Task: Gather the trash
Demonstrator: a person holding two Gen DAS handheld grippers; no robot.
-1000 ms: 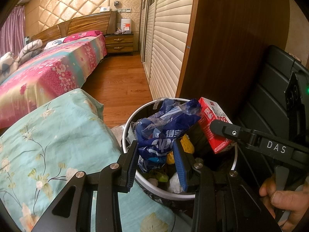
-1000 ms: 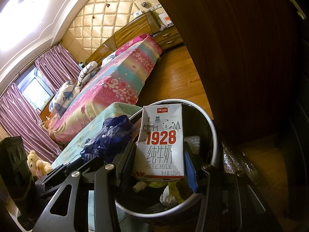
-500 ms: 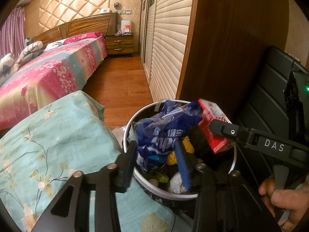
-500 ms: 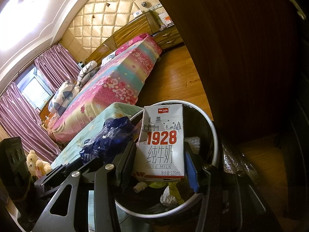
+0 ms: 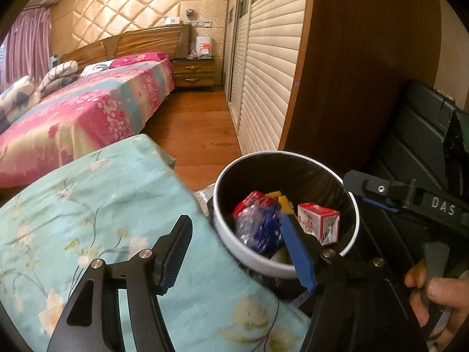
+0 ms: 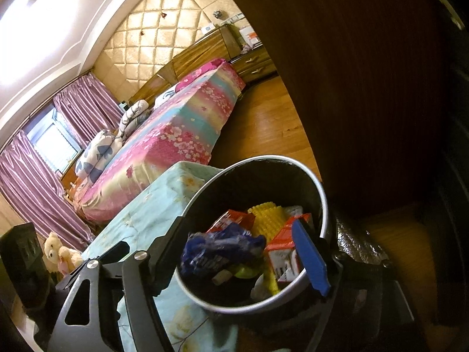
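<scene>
Both claws gape empty over the bin [image 5: 285,267], where crumpled blue wrapper [image 5: 261,228] and red-white carton [image 5: 318,224] lie.

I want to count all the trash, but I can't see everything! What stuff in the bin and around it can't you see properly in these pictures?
- Bottom of the trash bin: both views, buried under the blue wrapper, milk carton and yellow piece.
- Carton's print: both views, too blurred to read.
- Bin's outside: left wrist view, hidden by the left gripper; right wrist view, by the right gripper.
</scene>
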